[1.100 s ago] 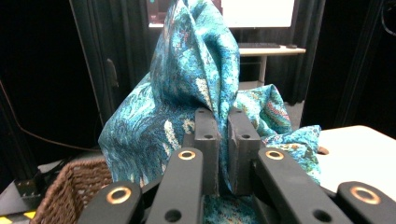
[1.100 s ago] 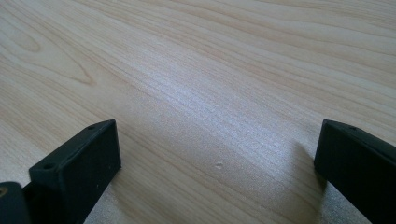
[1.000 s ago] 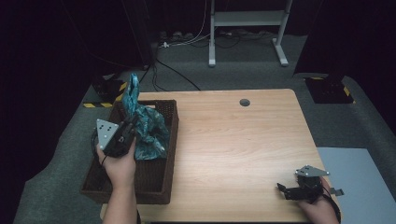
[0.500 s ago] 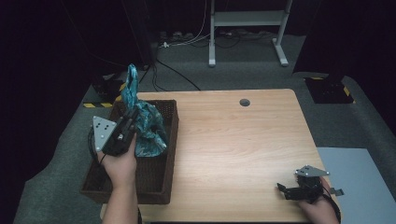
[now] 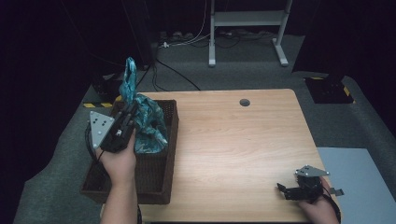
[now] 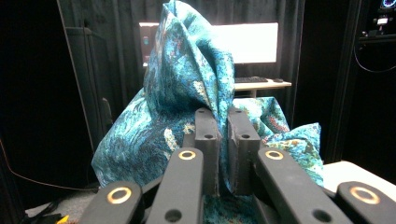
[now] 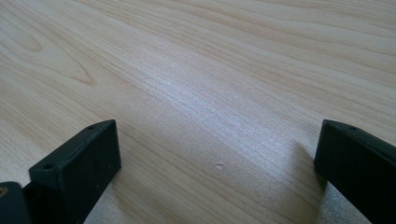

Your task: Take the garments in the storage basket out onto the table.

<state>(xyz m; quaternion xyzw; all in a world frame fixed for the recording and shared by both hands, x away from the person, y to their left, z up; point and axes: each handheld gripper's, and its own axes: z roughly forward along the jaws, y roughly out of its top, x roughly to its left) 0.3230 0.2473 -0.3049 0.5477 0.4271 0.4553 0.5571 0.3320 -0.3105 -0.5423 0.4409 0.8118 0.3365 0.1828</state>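
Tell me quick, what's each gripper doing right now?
Left gripper: shut on the teal cloth.
Right gripper: open, holding nothing, low over the table.

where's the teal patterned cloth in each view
high view: the teal cloth is left of centre, lifted above the dark wicker basket, pinched by the left gripper.
left gripper view: the cloth fills the centre, rising in a peak above the jaws, which are shut on a fold.
right gripper view: not in it; there the jaws stand wide apart over the wooden table.
shared landmark: the left gripper's jaws clamping the cloth.
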